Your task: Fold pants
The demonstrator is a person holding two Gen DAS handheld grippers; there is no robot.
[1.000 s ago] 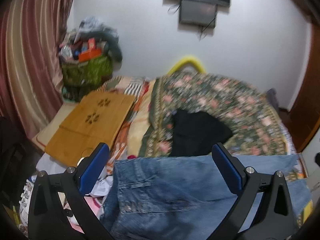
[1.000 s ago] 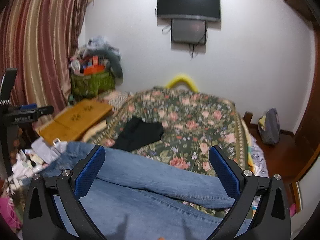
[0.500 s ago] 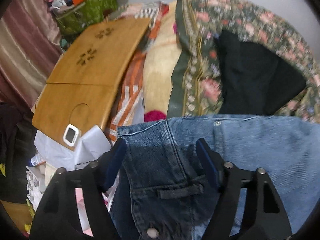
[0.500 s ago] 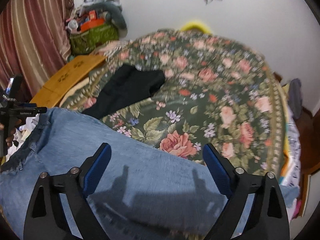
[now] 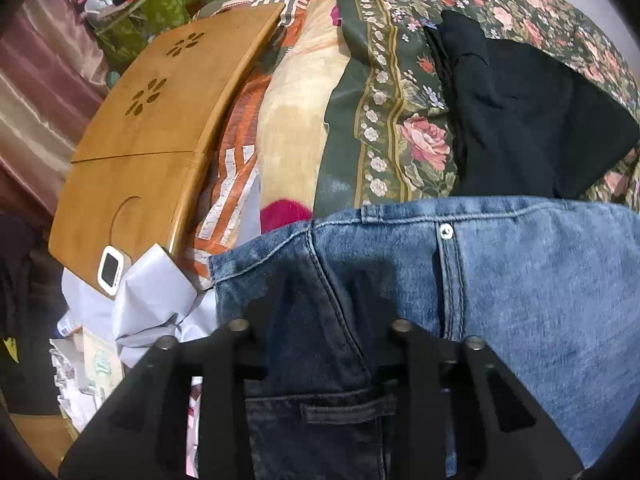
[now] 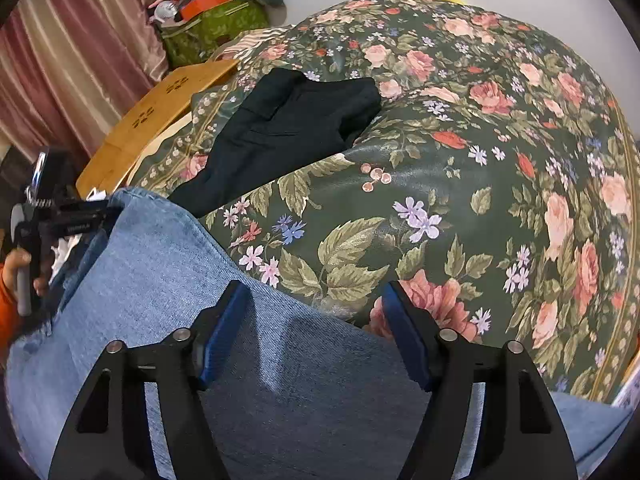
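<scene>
Both tongs, closing, straddle jeans [image 5: 540, 280] on bed [image 6: 480, 160].

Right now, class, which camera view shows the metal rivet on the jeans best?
The left wrist view: the rivet sits clear near the jeans' top edge. The right wrist view shows only plain denim, no rivet.

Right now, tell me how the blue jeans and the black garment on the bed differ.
The blue jeans are faded denim, spread wide at the near edge of the bed; the black garment is plain dark cloth, folded compactly farther back. The jeans lie between both tongs, left and right; nothing touches the black garment. Both rest on the floral bedspread.
</scene>
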